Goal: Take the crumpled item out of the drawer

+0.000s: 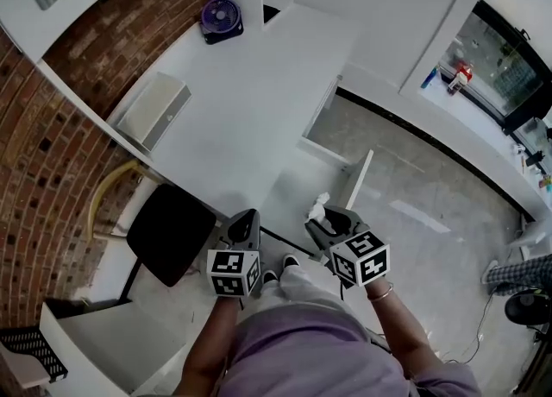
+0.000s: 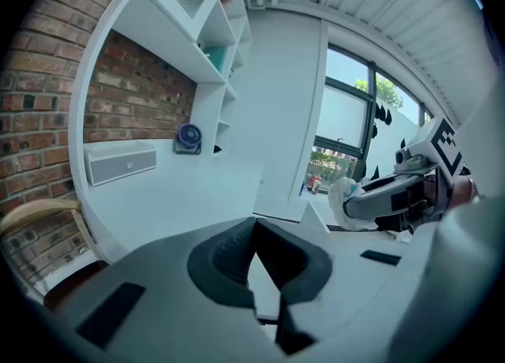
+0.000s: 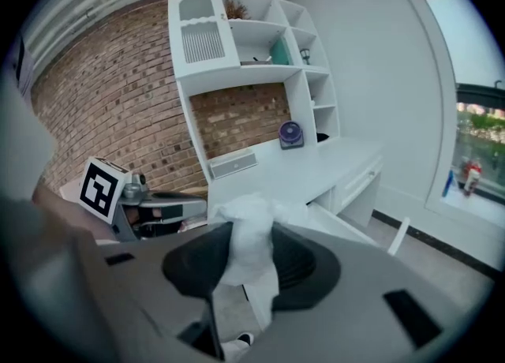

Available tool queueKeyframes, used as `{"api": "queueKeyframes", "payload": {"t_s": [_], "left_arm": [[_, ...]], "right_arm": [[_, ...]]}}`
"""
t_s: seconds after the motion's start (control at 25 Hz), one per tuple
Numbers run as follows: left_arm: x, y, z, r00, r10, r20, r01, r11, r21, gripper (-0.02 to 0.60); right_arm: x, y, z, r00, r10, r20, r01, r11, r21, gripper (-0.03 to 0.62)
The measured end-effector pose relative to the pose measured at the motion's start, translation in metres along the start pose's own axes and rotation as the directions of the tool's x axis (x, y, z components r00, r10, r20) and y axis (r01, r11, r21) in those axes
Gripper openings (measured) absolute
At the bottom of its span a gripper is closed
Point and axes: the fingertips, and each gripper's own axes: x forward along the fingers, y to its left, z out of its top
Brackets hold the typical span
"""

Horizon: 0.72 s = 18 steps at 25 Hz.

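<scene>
Right tongs (image 3: 252, 263) are clamped on the crumpled paper wad (image 3: 246, 227) mid-body. It looks feather-light and squashy, so a gentle pinch should hold. Left tongs (image 2: 252, 255) are pinched together, empty.

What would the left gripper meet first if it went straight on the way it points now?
Probably the white desk top: the left gripper, jaws together and empty, points slightly down at its bare surface. Depth is unclear.
</scene>
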Motion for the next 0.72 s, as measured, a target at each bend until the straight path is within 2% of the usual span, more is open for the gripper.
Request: {"api": "queueKeyframes", "payload": {"t_s": [0.48,0.72], "left_arm": [[-0.001,-0.008,0.005,1.0,-0.001,0.006,0.001,1.0,0.018,0.0],[-0.003,-0.016,0.006,1.0,-0.011,0.007,0.011,1.0,0.024,0.0]], "right_arm": [[-0.025,-0.011,0.004,0.993,-0.068,0.1,0.057,0.993,0.104,0.15],[-0.035,-0.02,0.008,0.983,-0.126,0.136,0.111,0.987,0.115,0.143]]}}
